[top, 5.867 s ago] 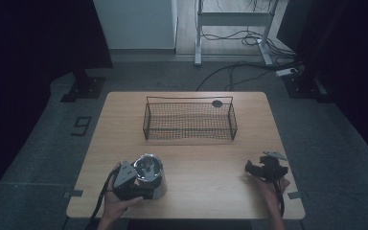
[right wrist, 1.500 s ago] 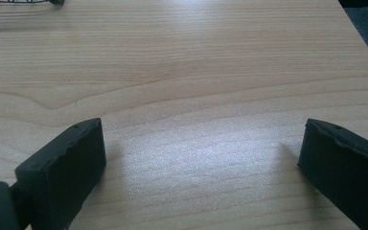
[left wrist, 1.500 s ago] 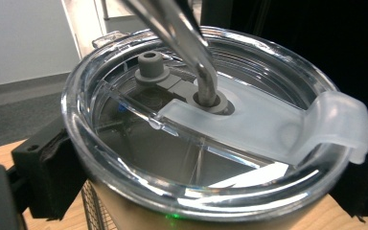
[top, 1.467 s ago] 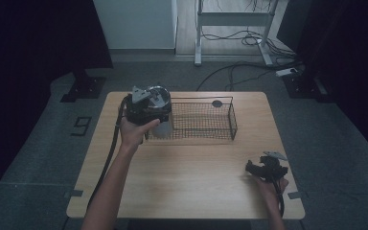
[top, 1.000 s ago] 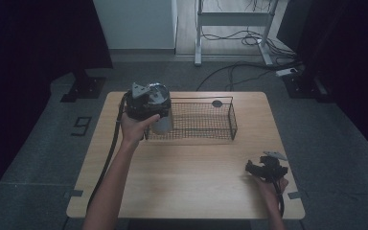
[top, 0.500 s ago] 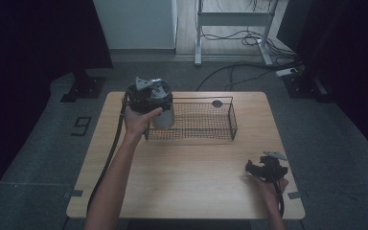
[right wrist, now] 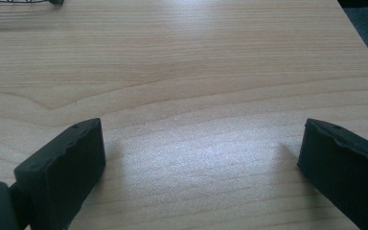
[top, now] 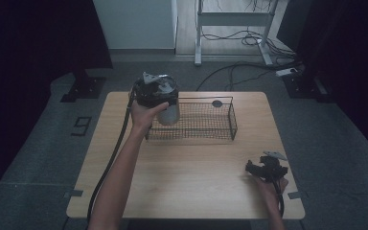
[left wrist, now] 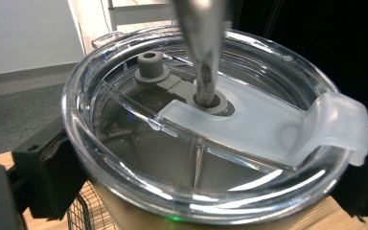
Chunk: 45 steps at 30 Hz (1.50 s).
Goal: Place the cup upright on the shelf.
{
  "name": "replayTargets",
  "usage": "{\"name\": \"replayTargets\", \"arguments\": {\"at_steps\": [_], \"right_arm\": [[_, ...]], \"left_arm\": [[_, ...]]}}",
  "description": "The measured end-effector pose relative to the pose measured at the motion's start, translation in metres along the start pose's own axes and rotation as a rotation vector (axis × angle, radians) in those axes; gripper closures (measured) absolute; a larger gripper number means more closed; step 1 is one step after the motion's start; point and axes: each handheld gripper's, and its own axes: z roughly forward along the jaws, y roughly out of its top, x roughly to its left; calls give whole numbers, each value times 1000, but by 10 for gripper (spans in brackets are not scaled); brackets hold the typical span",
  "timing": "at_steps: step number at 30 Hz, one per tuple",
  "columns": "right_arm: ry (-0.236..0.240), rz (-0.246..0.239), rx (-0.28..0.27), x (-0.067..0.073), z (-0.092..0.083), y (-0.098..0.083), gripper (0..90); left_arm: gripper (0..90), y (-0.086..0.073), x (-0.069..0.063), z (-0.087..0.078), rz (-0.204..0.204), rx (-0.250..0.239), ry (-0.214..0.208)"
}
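Your left gripper (top: 155, 91) is raised over the far left part of the table (top: 182, 163), at the left end of the wire basket (top: 206, 120). Its jaws are clenched on a steel tumbler (top: 168, 113), one black pad pressed against each side just below the rim. In the left gripper view, the tumbler (left wrist: 124, 215) carries a clear plastic lid (left wrist: 206, 139) with a translucent slider tab and a grey rubber plug; a metal straw (left wrist: 201, 48) stands in the lid opening. In the high view, the tumbler's body hangs upright at the basket's left end, and it cannot be determined whether its base rests on the basket floor or is still clear of it. The basket stands along the far edge of the table, slightly left of centre, with a small dark disc (top: 217, 103) at its far rim. Your right gripper (top: 267, 167) rests near the near right corner of the table. Its jaws are spread wide apart over bare wood, grasping nothing.
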Motion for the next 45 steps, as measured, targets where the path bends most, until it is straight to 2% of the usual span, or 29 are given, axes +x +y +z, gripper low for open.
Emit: {"name": "replayTargets", "arguments": {"at_steps": [1,2,6,10,22,24,26,28,36,45], "right_arm": [[0,0,0,0,0,0,20],[0,-1,1,0,0,0,20],[0,-1,0,0,0,0,20],[1,1,1,0,0,0,20],[0,-1,3,0,0,0,20],[0,-1,2,0,0,0,20],[0,-1,2,0,0,0,20],[0,-1,2,0,0,0,20],[0,-1,1,0,0,0,20],[0,-1,2,0,0,0,20]], "left_arm": [[42,0,0,0,0,0,0],[42,-1,0,5,8,7,17],[42,-2,4,14,-13,20,19],[42,-6,9,29,-19,31,47],[42,-20,11,59,-18,65,66],[42,-24,11,67,-36,79,64],[42,-26,11,72,-27,86,72],[42,-29,10,76,-10,92,84],[42,-40,11,90,-11,137,106],[41,-53,11,101,-15,171,102]]}}
